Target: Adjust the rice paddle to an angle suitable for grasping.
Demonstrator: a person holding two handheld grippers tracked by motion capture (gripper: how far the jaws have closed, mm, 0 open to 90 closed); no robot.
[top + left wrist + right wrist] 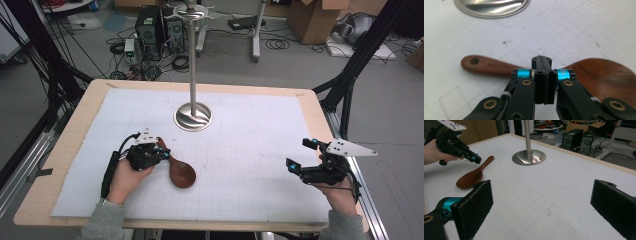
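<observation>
Wooden spoon flat on the white gridded mat of the desk, bowl toward the person, handle angled toward the steel stand. Left tongs pressed together just over the spoon's neck; touching or not, cannot tell. Right tongs spread wide, well apart from the spoon, near the mat's right edge.

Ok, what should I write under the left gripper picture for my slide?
Left gripper, jaws shut, poised over a wooden spoon lying on the white mat.
</observation>
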